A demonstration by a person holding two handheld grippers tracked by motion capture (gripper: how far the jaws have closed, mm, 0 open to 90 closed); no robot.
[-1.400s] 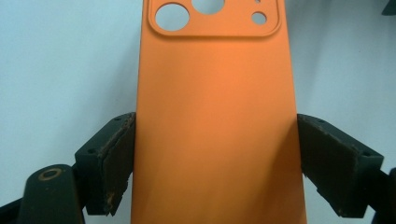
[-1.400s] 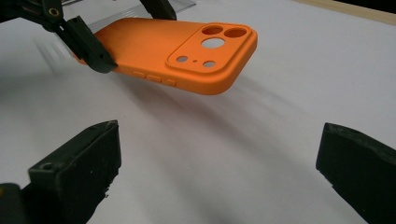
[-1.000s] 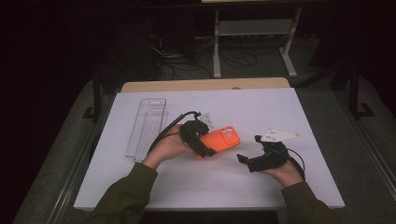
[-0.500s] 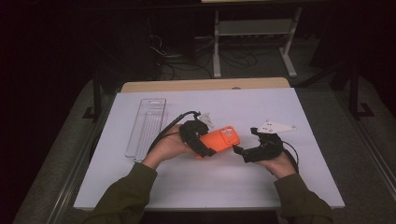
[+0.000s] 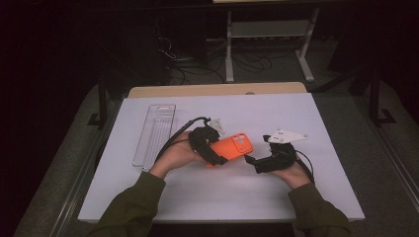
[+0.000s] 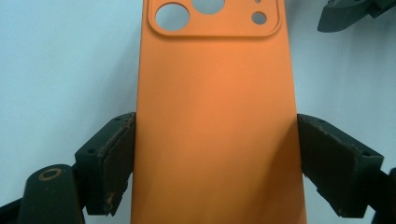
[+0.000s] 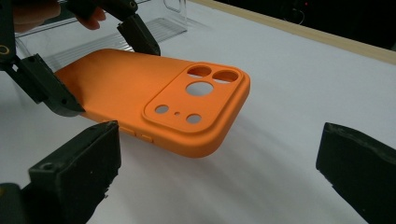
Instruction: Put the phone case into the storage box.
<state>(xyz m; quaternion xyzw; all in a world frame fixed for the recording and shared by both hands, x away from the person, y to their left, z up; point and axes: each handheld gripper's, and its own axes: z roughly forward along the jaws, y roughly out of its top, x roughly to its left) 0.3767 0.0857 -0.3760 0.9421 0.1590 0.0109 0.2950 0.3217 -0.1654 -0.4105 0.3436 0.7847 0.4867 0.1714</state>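
Note:
An orange phone case (image 5: 236, 145) with several camera cut-outs is held just above the white table, back side up. My left gripper (image 5: 215, 149) is shut on its plain end, and in the left gripper view both pads press the long edges of the case (image 6: 215, 93). My right gripper (image 5: 257, 154) stands open just right of the case's camera end. In the right gripper view the case (image 7: 154, 93) lies ahead of the wide-apart jaws, with nothing between them.
A clear plastic tray (image 5: 154, 133) lies lengthwise at the left of the white table top (image 5: 316, 123). A wooden strip (image 5: 217, 90) runs along the far edge. Beyond it are dark floor, cables and a metal stand.
My right gripper has moved left across the table, closer to the case's camera end. The left gripper has kept the case still.

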